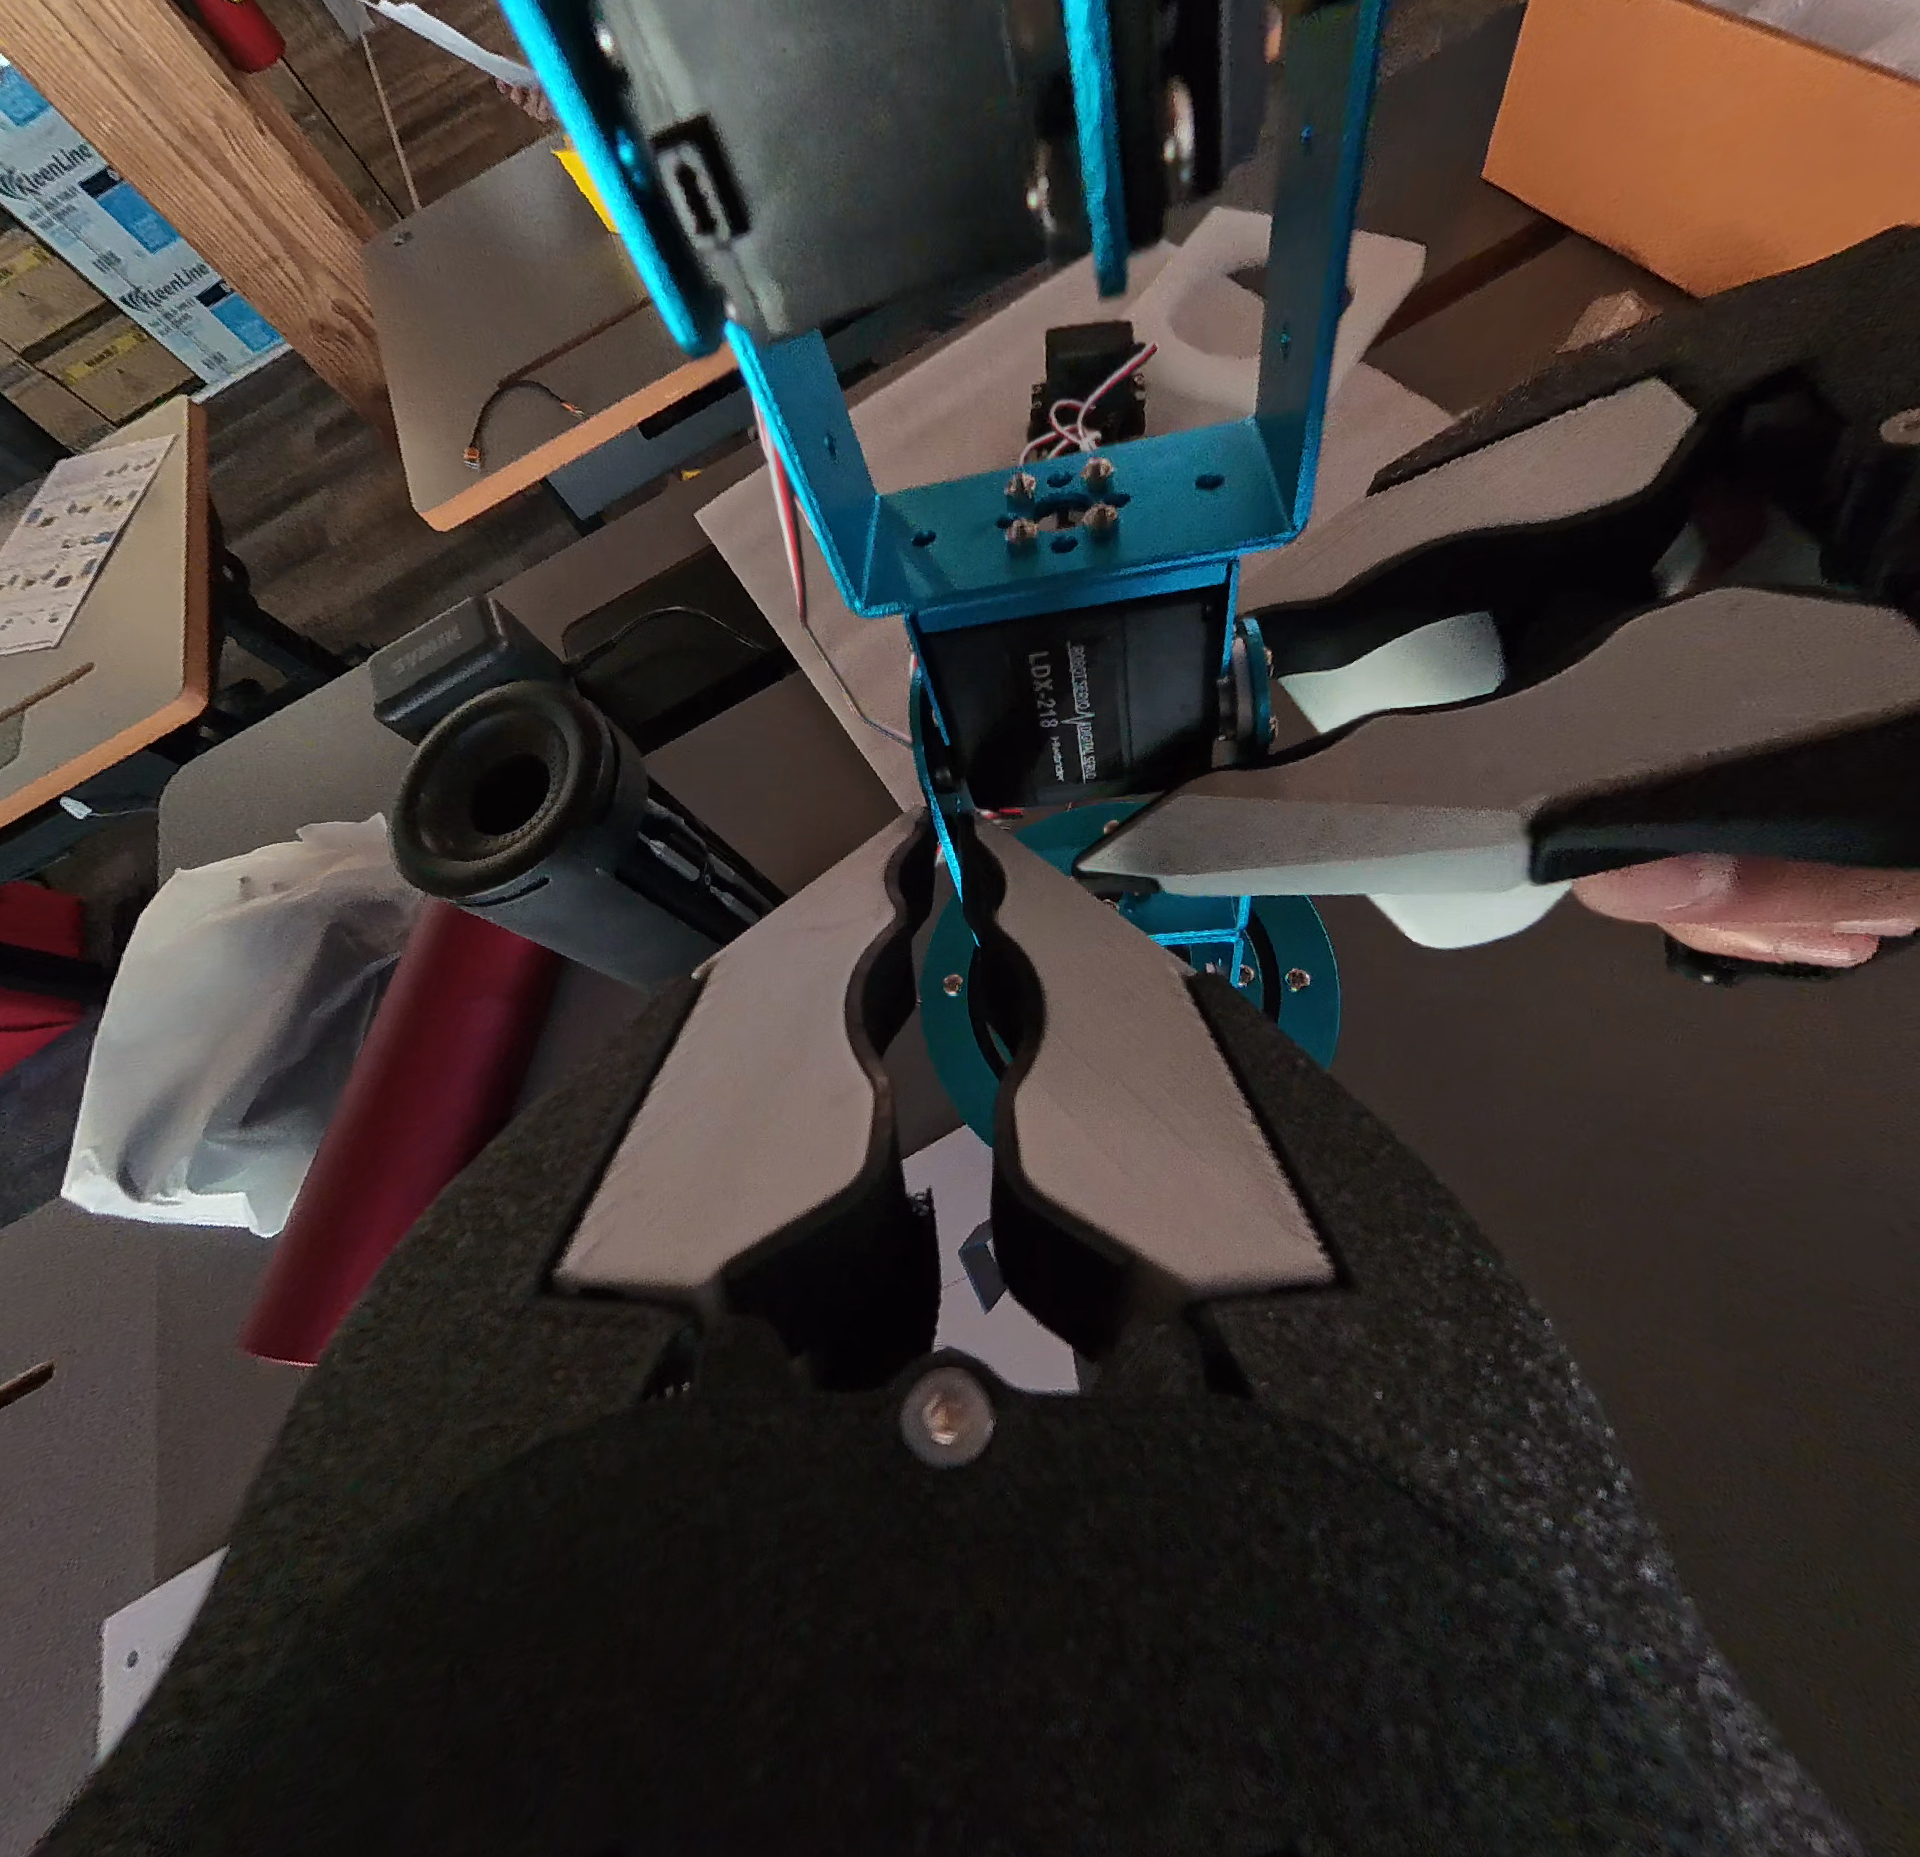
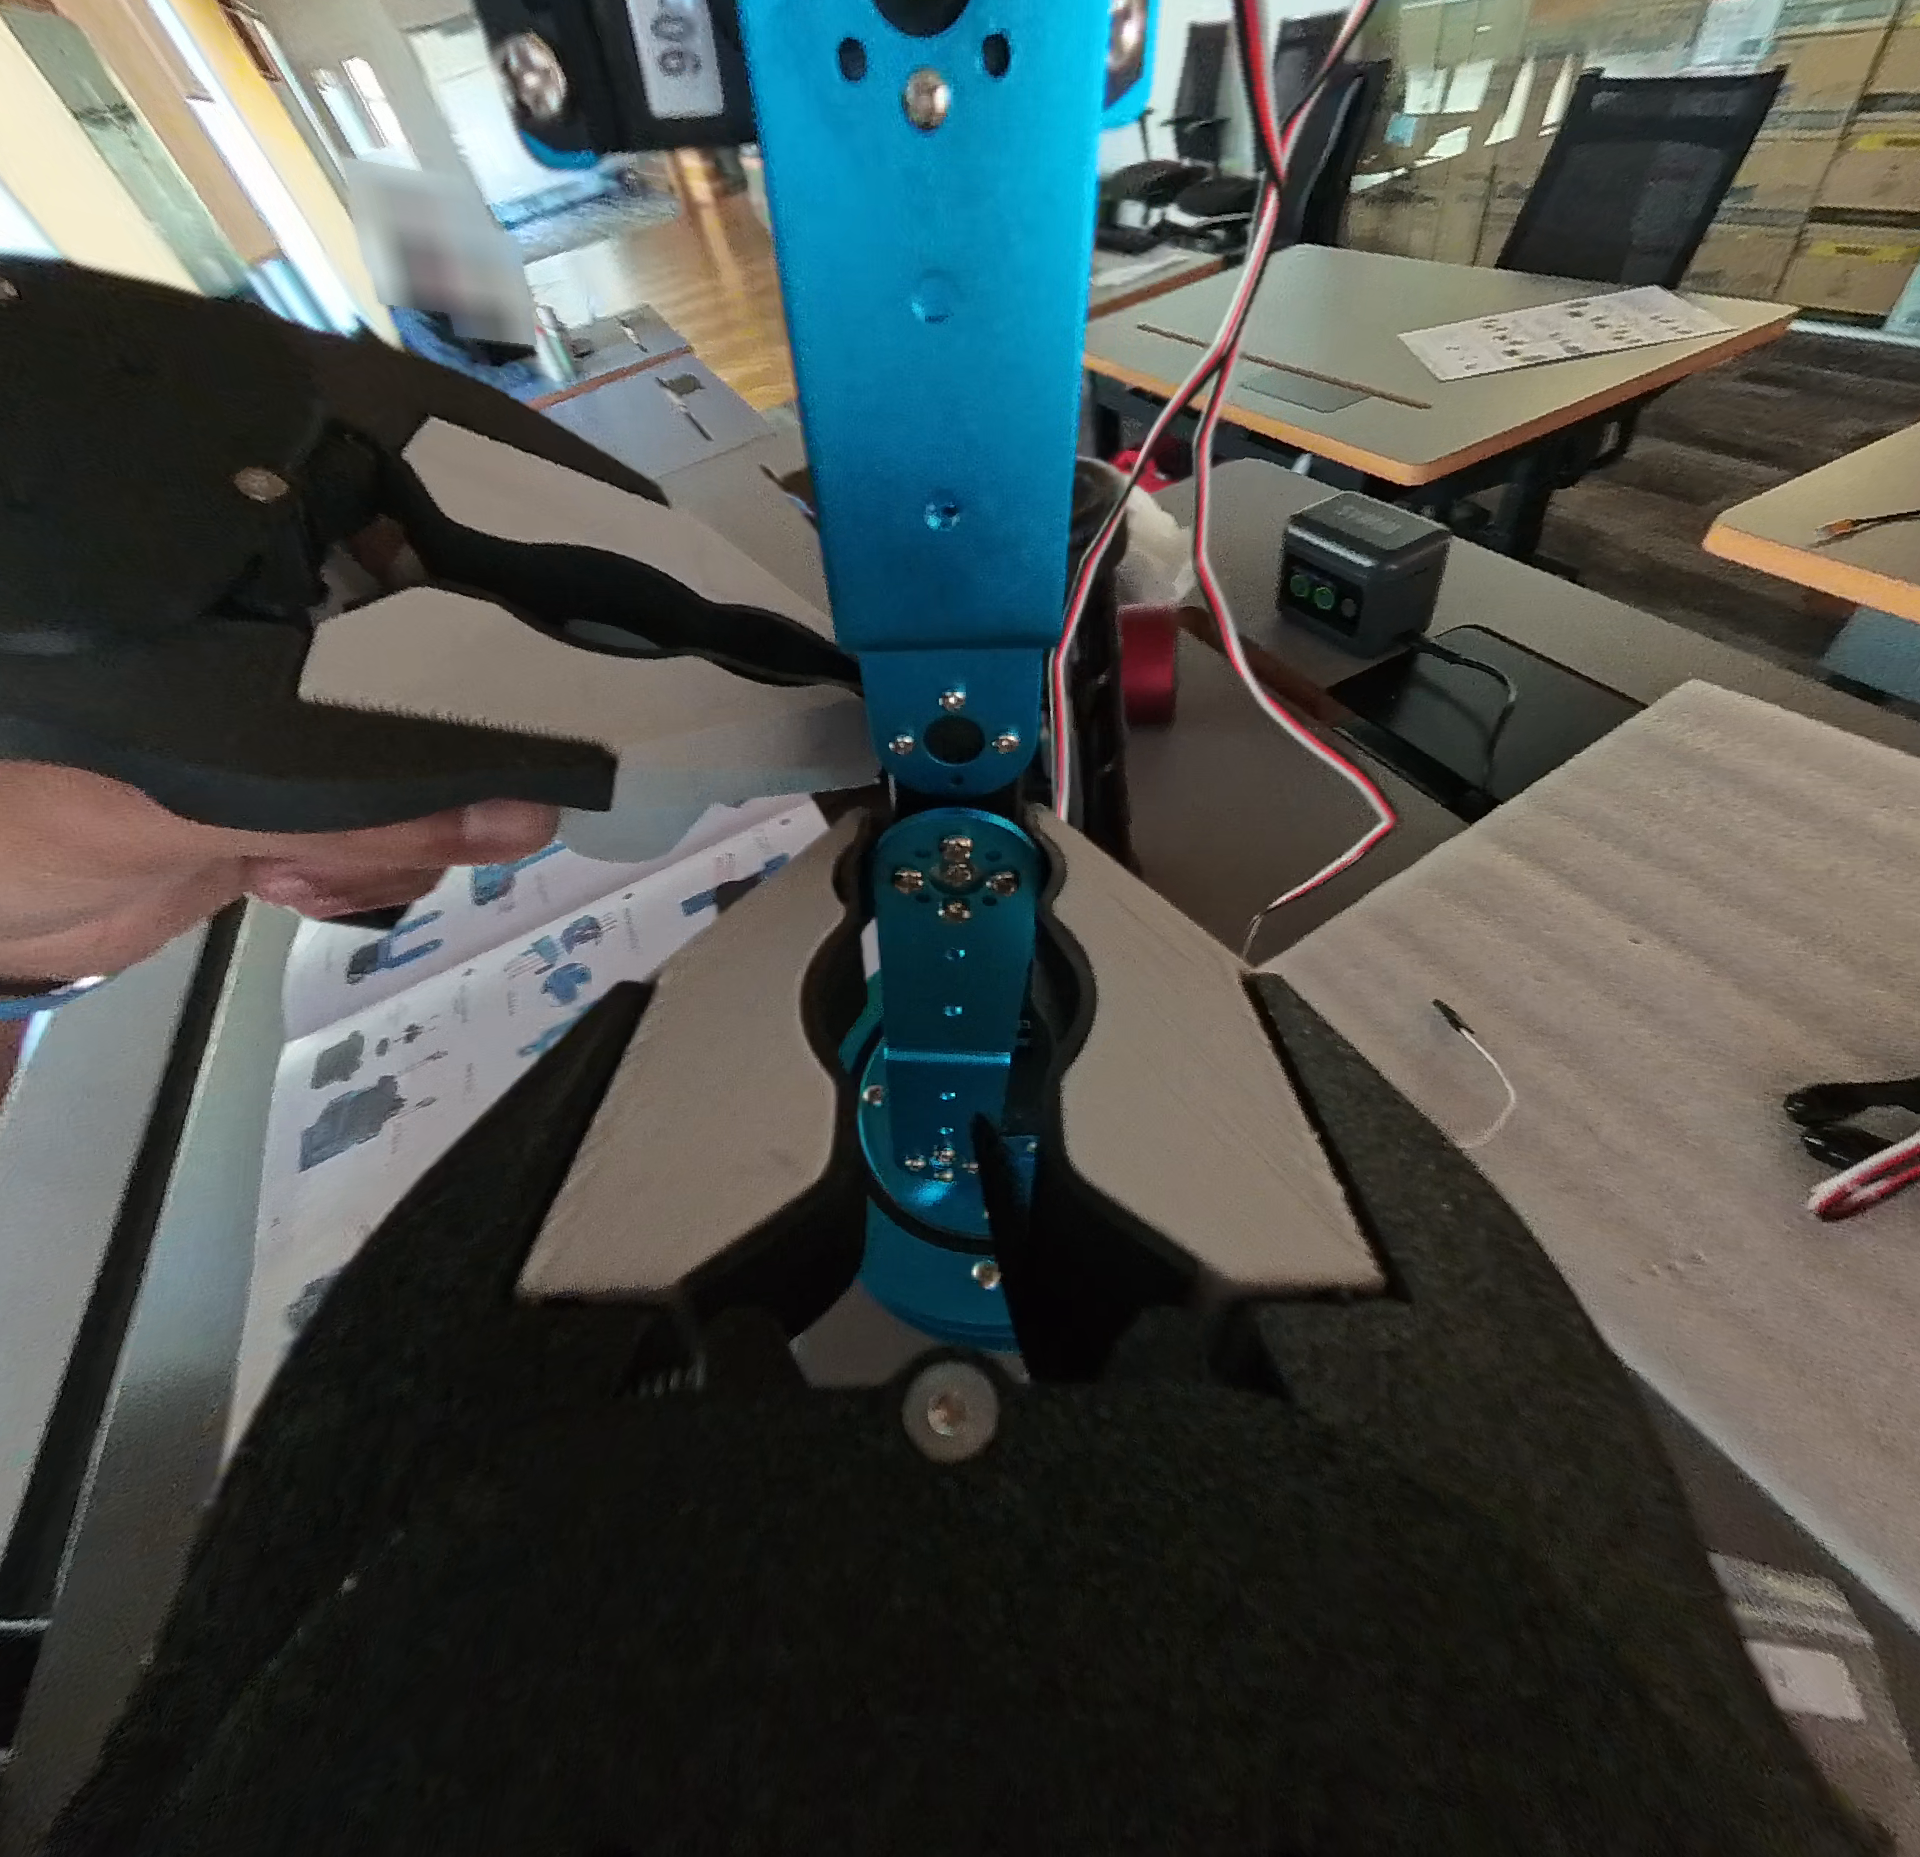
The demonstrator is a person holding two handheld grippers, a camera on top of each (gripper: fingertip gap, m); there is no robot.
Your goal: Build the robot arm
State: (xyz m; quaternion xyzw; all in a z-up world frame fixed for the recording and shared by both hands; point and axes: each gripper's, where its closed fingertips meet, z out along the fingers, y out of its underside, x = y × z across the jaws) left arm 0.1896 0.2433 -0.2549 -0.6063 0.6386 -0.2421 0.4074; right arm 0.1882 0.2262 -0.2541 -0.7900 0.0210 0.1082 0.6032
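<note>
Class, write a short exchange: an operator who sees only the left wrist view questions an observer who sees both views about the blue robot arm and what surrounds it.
Operator: Where do the right tongs sit on the blue arm?
Observer: Their fingers flank a round blue disc with screws, low on the arm.
Operator: Is the black box behind the arm lit?
Observer: Yes, two green lights show on its front face.

dark desk [image 1: 1558, 1132] under foam sheet [image 2: 1662, 976]
</note>
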